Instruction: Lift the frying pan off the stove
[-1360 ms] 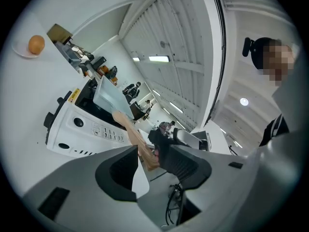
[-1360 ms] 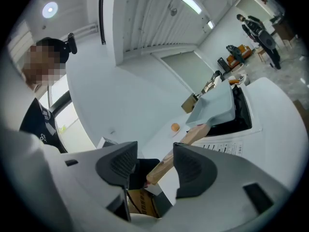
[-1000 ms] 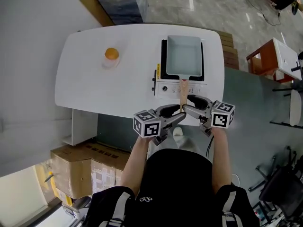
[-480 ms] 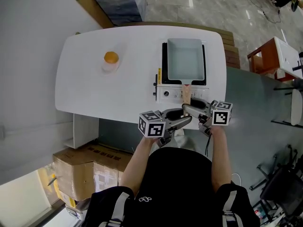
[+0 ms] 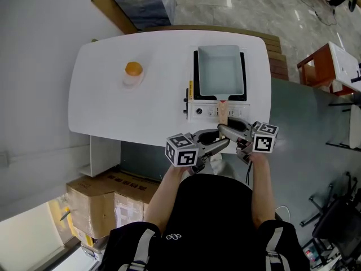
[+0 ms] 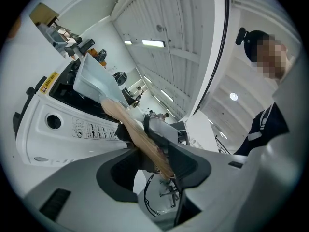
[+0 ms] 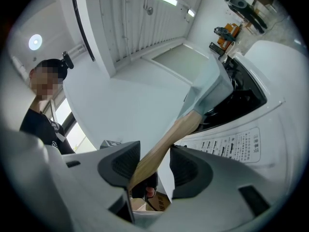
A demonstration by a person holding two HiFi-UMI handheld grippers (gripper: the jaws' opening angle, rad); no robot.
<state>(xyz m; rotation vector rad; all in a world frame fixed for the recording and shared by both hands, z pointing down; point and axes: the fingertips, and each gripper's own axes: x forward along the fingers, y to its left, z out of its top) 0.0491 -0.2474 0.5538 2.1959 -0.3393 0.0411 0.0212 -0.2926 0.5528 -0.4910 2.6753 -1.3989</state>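
Stove holds frying pan; left tongs, right tongs just closed on handle.

Rectangular pale grey-blue frying pan sits flat on the black cooktop of the stove, long side running away from the person. The stove is a white tabletop unit with a front control panel, on the right part of the white desk, near its front edge. The pan's light wooden handle sticks out over the control panel toward the person. The handle's end is pinched between the jaws of the left gripper and right gripper, which have just been closing.
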